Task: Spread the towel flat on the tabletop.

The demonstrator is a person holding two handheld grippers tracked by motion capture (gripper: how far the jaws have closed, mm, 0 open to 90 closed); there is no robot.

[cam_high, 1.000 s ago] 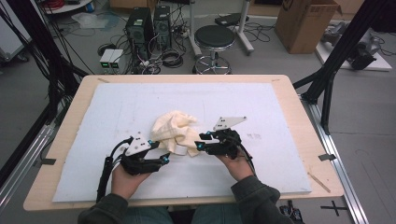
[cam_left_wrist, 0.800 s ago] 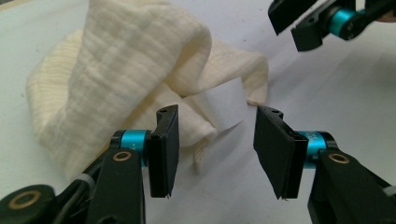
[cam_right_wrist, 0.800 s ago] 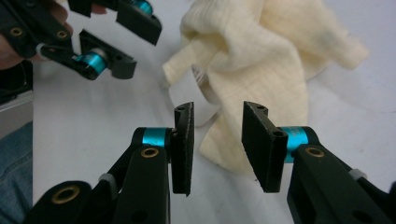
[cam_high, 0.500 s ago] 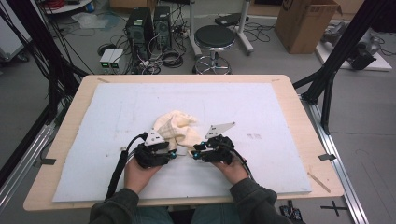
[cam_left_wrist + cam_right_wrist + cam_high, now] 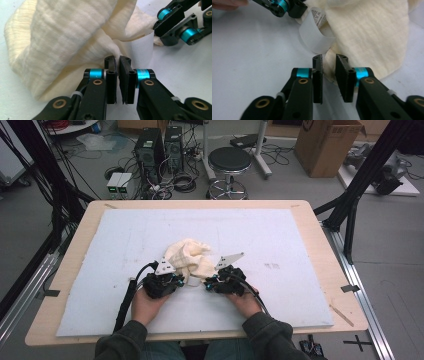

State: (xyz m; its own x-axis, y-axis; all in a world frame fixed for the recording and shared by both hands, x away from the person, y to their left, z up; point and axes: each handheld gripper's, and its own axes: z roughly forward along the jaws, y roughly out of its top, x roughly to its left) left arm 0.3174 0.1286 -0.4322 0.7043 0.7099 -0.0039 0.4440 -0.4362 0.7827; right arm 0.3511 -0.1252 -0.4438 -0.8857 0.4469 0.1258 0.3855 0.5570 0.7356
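A crumpled cream cloth (image 5: 190, 257) lies on the white board, and a white label (image 5: 314, 35) curls out of its near edge. My left gripper (image 5: 183, 281) is at the cloth's near left edge. In the left gripper view its jaws (image 5: 117, 60) have just been closing and are shut on a fold of the cloth (image 5: 62, 37). My right gripper (image 5: 204, 281) faces it from the right. Its jaws (image 5: 329, 58) have also been closing and stand a little apart, with the cloth's hem (image 5: 367, 32) between them.
The white foam board (image 5: 280, 235) covers most of the wooden table (image 5: 330, 250). A stool (image 5: 230, 160), computer towers (image 5: 157, 147) and a cardboard box (image 5: 327, 145) stand on the floor beyond the far edge. Black frame legs (image 5: 350, 205) rise at the right.
Both hands have come inward and down to the cloth's near edge. Both pairs of jaws have narrowed, and the left one has closed on a fold.
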